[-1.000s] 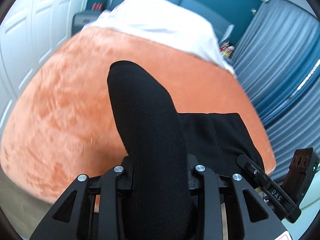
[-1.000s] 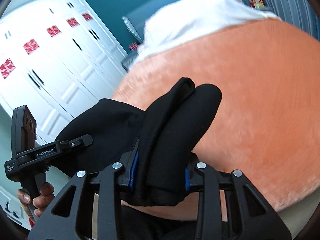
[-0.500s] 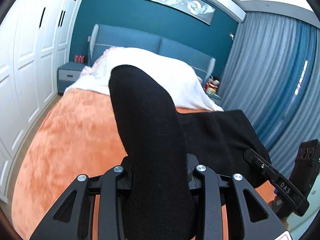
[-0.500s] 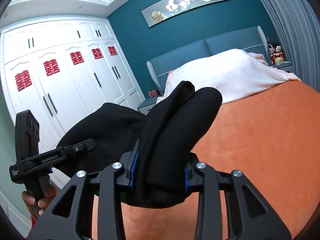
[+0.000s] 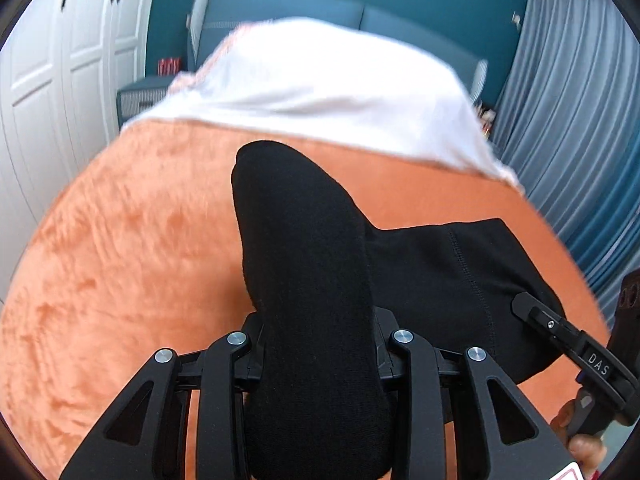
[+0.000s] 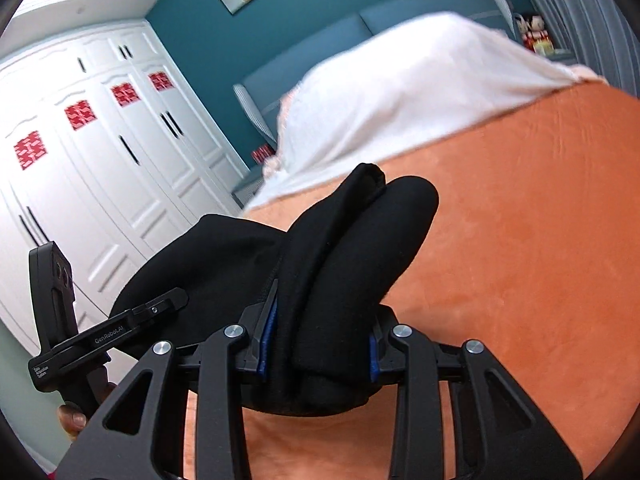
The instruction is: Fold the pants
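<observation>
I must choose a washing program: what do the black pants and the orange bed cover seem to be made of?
Black pants: probably a thick matte knit, soft, with a stitched seam showing.
Orange bed cover: probably plush or velvet-like fabric; its short pile shows brushed light and dark streaks.

Both tongs, left and right, angle downward, each clamped on bunched black pants.

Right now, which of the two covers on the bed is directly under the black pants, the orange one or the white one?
The orange blanket. The black pants, clamped in both the left gripper and right gripper, hang over it; the white cover lies farther off, toward the headboard.
</observation>
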A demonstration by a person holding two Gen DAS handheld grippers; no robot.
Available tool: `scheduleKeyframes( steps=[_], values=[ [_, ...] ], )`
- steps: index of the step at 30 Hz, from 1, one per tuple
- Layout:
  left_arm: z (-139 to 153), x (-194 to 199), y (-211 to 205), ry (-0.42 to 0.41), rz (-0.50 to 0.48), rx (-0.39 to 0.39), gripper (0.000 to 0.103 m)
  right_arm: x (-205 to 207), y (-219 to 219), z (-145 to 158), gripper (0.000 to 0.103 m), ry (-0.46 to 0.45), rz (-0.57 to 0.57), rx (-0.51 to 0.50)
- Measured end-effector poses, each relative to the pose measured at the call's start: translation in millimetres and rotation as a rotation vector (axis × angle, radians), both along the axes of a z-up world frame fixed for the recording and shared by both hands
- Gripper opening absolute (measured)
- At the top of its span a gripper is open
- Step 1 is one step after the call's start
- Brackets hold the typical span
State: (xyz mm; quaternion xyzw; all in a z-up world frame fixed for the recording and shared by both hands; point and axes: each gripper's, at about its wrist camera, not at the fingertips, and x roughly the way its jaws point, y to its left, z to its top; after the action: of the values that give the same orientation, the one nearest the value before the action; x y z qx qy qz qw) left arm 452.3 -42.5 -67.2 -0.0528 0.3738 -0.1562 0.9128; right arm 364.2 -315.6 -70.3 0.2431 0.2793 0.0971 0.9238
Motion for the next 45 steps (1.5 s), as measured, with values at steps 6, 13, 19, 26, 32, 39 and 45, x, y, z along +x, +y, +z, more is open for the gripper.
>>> scheduleKeyframes(
  steps=[6, 13, 19, 26, 32, 39, 45],
  values=[
    [-82, 20, -11, 0.097, -0.005, 0.071, 0.030, 28, -4, -89, 0.032, 0.129, -0.005, 0.001],
    [-118, 9, -4, 0.065, 0.009, 0.098, 0.037, 19, -9, -136, 0.040, 0.158, -0.019, -0.007],
    [-135, 12, 9, 0.126, 0.152, 0.172, 0.098, 28, -15, -156, 0.075, 0.244, -0.021, 0.034],
    [-96, -35, 34, 0.128, 0.223, 0.398, 0.098, -43, -32, -94, 0.087, 0.292, -0.183, -0.127],
    [-52, -62, 24, 0.043, 0.172, 0.371, 0.096, -65, 19, -28, 0.020, 0.169, -0.126, -0.421],
    [-79, -15, -20, 0.117, 0.110, 0.365, 0.095, -3, 49, -71, 0.011, 0.281, -0.045, -0.416],
    [-130, 0, -18, 0.164, 0.110, 0.375, 0.098, 4, 34, -115, 0.017, 0.321, -0.070, -0.410]
  ],
)
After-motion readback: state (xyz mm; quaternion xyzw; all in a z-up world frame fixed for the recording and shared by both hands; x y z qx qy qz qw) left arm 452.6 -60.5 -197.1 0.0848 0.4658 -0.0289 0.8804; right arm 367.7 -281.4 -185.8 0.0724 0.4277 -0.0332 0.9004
